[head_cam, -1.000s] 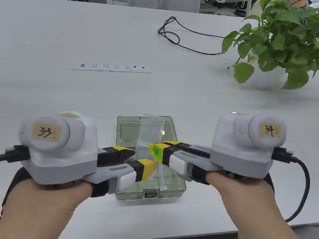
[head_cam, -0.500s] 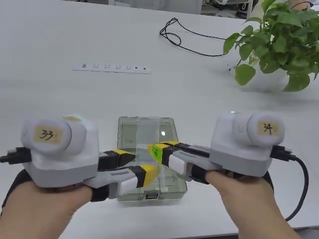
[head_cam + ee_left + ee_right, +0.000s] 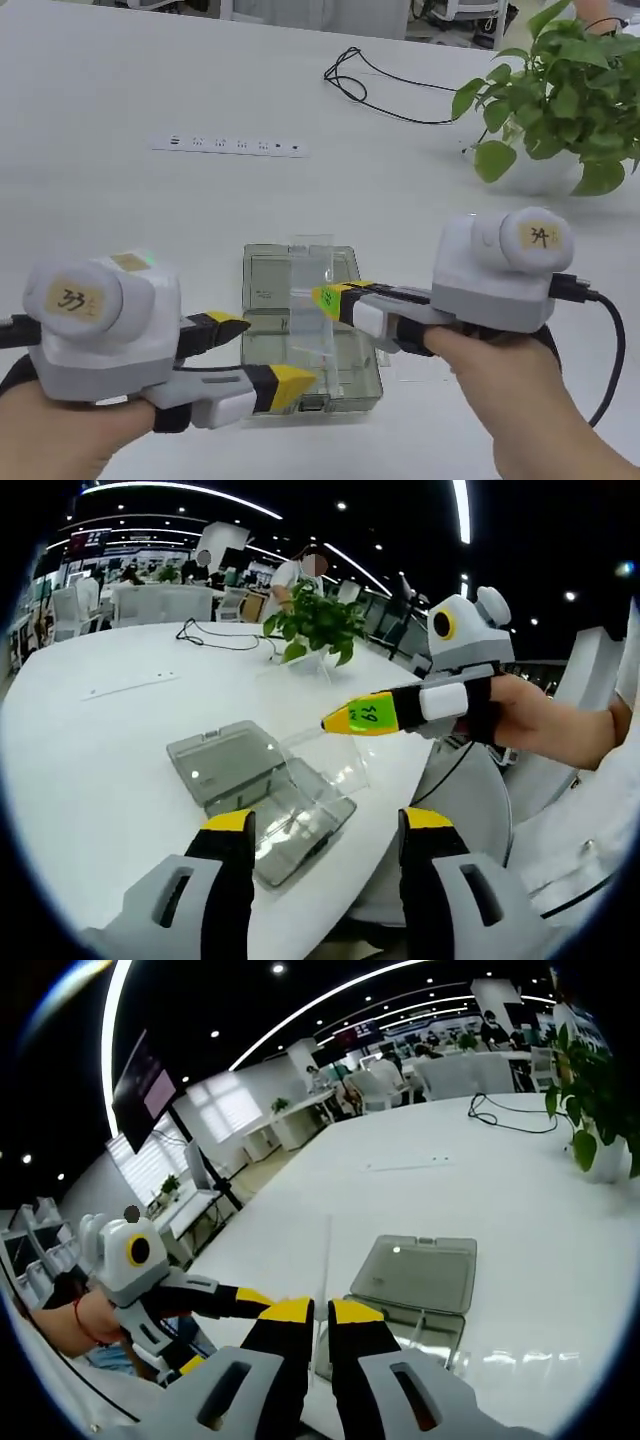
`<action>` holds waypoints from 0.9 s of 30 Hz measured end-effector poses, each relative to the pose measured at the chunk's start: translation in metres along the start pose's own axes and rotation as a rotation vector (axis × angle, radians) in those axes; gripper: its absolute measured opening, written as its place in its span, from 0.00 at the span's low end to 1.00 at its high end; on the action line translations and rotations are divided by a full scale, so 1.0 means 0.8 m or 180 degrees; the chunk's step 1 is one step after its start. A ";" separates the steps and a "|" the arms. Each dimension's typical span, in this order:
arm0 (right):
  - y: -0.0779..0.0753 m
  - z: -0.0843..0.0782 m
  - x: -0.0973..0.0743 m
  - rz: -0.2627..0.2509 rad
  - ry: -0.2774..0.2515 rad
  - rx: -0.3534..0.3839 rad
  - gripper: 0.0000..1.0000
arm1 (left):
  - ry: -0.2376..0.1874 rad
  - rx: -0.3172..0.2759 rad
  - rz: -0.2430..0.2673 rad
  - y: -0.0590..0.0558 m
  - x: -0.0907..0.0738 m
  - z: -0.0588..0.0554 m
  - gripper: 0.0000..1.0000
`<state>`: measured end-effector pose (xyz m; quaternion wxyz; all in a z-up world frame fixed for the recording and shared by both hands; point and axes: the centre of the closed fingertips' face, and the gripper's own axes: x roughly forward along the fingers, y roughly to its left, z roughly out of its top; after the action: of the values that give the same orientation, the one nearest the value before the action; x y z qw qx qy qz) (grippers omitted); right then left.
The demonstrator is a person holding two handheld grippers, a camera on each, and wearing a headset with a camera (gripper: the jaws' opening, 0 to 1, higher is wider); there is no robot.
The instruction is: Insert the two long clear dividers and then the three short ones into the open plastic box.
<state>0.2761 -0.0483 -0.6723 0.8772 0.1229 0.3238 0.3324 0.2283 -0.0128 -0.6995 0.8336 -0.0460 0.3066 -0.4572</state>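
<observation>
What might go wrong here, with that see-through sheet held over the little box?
1. The right gripper pinches the clear divider at one edge alone, and the left gripper is open, so the sheet may tilt or slip.
2. Nothing holds the open box. A push on a misaligned divider could slide it, and it sits fairly near the edge of the table.

One box (image 3: 268, 282) — one divider (image 3: 308, 272)

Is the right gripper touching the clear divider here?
Touching. The right gripper view shows the right gripper with its jaws shut on the clear divider, seen edge-on between them.
</observation>
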 end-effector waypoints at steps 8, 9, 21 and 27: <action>-0.011 -0.005 0.013 -0.0113 0.0229 0.0143 0.07 | 0.0073 0.0262 -0.0047 0.016 -0.010 -0.012 0.73; -0.013 -0.007 0.015 -0.0138 0.0269 0.0165 0.07 | 0.0077 0.0271 -0.0048 0.018 -0.011 -0.013 0.75; -0.035 -0.031 0.033 -0.0430 0.0843 0.0473 0.07 | 0.0067 0.0552 -0.0164 0.035 -0.012 -0.020 0.93; -0.041 -0.048 0.041 -0.0516 0.1179 0.0581 0.07 | 0.0109 0.0604 -0.0234 0.036 -0.010 -0.027 0.96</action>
<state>0.2864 -0.0506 -0.7314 0.8119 0.1123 0.5169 0.2470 0.2343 0.0144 -0.7235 0.8115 0.0298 0.2742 -0.5152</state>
